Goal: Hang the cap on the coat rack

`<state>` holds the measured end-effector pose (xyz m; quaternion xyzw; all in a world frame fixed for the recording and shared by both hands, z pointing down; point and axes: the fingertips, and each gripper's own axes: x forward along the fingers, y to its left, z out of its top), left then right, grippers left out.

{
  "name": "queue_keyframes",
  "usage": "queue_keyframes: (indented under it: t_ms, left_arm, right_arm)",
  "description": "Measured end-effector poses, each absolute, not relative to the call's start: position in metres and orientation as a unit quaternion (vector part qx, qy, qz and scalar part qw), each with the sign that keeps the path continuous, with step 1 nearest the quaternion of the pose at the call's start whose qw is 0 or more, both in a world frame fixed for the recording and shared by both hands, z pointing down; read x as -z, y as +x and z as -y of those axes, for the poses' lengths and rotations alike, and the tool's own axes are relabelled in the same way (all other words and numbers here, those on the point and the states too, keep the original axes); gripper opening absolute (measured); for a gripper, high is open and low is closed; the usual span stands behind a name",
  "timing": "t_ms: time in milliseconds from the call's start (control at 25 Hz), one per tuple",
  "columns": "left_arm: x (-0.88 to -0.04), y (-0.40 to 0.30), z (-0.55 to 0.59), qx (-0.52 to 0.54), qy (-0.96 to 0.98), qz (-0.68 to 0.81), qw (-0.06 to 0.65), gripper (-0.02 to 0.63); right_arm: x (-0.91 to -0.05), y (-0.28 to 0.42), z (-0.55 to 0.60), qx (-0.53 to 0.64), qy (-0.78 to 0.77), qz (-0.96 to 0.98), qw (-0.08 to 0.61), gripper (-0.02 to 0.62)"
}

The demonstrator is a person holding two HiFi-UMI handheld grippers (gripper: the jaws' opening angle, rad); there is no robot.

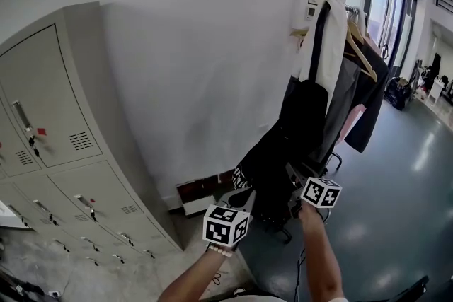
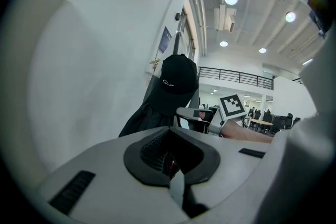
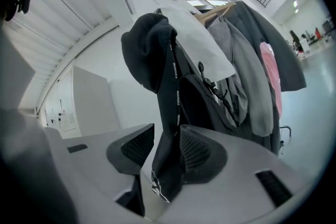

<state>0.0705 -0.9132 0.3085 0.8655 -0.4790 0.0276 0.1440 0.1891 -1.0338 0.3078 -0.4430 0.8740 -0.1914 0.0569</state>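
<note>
One coat rack (image 1: 352,10), loaded with garments (image 1: 311,117). Carries one black cap (image 2: 178,77) at its top near end, crown up, peak down, long axis upright; lost among dark clothes in the head view. Two grippers: right gripper (image 3: 166,140) jaws apart, one black strap (image 3: 170,107) hanging between them; left gripper (image 2: 170,152) jaws together.

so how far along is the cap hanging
Done, it seems: the cap sits atop the coat rack. In hand: the right hand-held gripper is open, a black strap hanging loose between its jaws. Left: draw that gripper clear of the strap.
</note>
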Motion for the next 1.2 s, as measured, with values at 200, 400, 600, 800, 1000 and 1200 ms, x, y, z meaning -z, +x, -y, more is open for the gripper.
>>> queue_keyframes:
  t_ms: [200,400,600,800,1000,1200]
  left_arm:
    - [-0.328,0.062,0.894,-0.030,0.865,0.476,0.156,0.003]
    - [-0.366,0.047,0.851,-0.046,0.867,0.467,0.168,0.004]
    - [-0.419,0.007,0.814,-0.063,0.856,0.474,0.195,0.003]
    - [-0.453,-0.040,0.768,-0.057,0.842,0.494,0.211,0.003]
    - [-0.480,-0.072,0.722,-0.053,0.836,0.494,0.231,0.003]
    - [-0.515,-0.082,0.688,-0.068,0.831,0.488,0.259,0.003]
  right_arm:
    - [-0.357,0.192,1.003,0.206,-0.480,-0.853,-0.008,0.137]
    - [-0.393,0.168,0.940,0.213,-0.476,-0.852,-0.043,0.095]
    - [-0.422,0.119,0.875,0.204,-0.466,-0.859,-0.055,0.003]
    - [-0.448,0.058,0.803,0.199,-0.448,-0.867,-0.086,0.003]
    - [-0.470,0.024,0.740,0.223,-0.433,-0.867,-0.107,0.003]
    - [-0.493,0.019,0.707,0.254,-0.429,-0.860,-0.106,0.003]
